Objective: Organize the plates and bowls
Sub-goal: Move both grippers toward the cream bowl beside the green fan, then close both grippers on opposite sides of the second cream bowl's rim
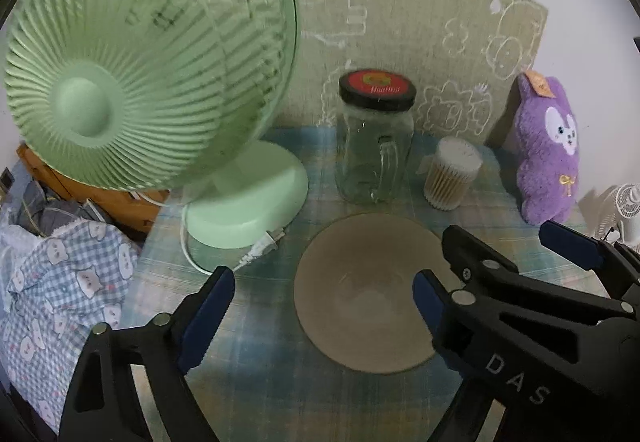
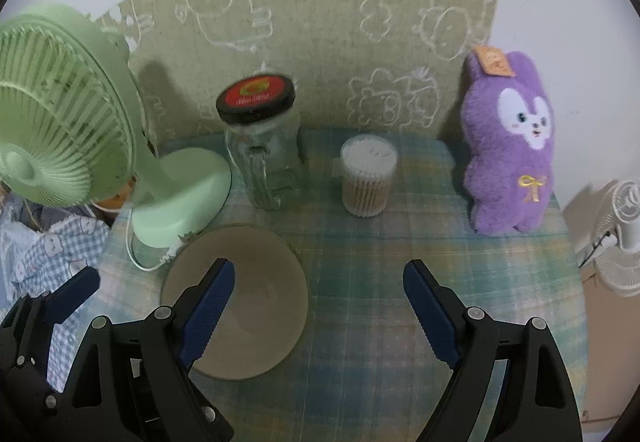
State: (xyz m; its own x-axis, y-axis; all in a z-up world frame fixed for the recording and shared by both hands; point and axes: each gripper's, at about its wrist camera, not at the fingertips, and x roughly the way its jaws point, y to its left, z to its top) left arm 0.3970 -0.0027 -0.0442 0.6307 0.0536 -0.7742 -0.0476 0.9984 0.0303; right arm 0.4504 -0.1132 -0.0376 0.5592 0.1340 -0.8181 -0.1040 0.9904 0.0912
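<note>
The bowl (image 1: pixel 366 294) sits upright on the plaid cloth (image 1: pixel 256 354) near the table's front, grey-brown, wide-rimmed, with a paler round bottom and nothing in it; in the right wrist view the bowl (image 2: pixel 256 282) lies left of centre on the cloth (image 2: pixel 360 282).

The left gripper (image 1: pixel 324 296) hangs over the bowl's near side with its blue-padded jaws spread wide and nothing between them; one pad is out over the cloth to the left, the other is above the bowl's right inner wall; whether it touches the bowl I cannot tell. The right gripper (image 2: pixel 318 302) is likewise wide open and holds nothing; its left pad overlaps the bowl, its right pad is over bare cloth; the right gripper (image 1: pixel 520 254) also shows beside the bowl in the left wrist view.

Behind the bowl stands a glass jar (image 1: pixel 374 146) with a handle and a black-and-red lid, closed, seemingly empty; just beside it a clear tub (image 1: pixel 452 172) packed with cotton swabs. A green fan (image 1: pixel 140 62) stands to the left, its plug (image 1: pixel 264 244) lying on the cloth near the bowl's rim; a purple plush (image 1: pixel 548 154) leans far right.
</note>
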